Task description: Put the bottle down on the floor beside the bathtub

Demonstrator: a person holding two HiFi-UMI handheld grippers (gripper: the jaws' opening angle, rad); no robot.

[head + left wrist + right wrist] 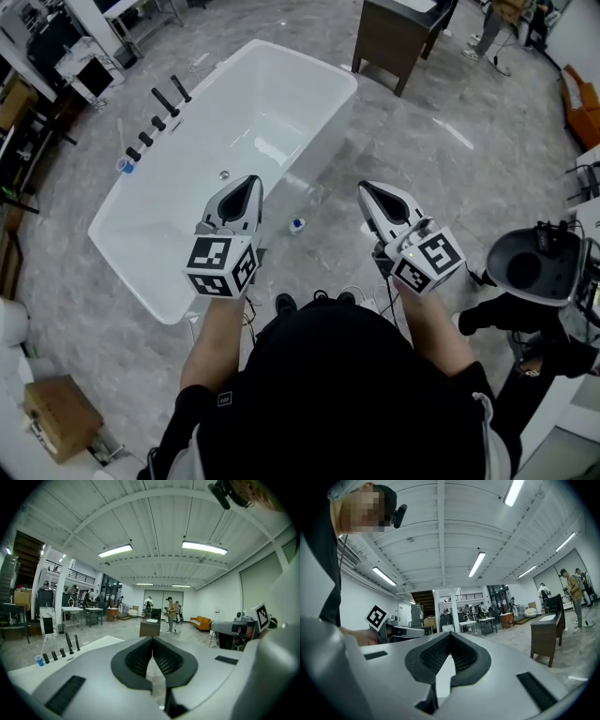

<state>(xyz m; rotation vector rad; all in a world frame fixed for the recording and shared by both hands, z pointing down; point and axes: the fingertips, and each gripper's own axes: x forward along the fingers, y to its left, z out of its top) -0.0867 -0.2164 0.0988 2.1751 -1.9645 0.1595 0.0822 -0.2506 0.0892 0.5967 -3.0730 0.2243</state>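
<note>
A small bottle with a blue cap [297, 225] rests on the grey floor right beside the white bathtub [309, 80], apart from both grippers. My left gripper [252, 179] hangs over the tub's near rim, jaws shut and empty. To the right of the bottle, my right gripper [364, 186] is held above the floor, also shut with nothing in it. In the left gripper view the left gripper [152, 638] points level across the room, jaws closed together. The right gripper [449, 634] looks the same in its own view. The bottle shows in neither gripper view.
Black tap handles [155, 117] and a blue cup [123, 166] stand on the tub's far rim. A dark cabinet [398, 33] stands beyond the tub. A grey machine [534, 267] is at the right, a cardboard box [58, 412] at the lower left. People stand far off.
</note>
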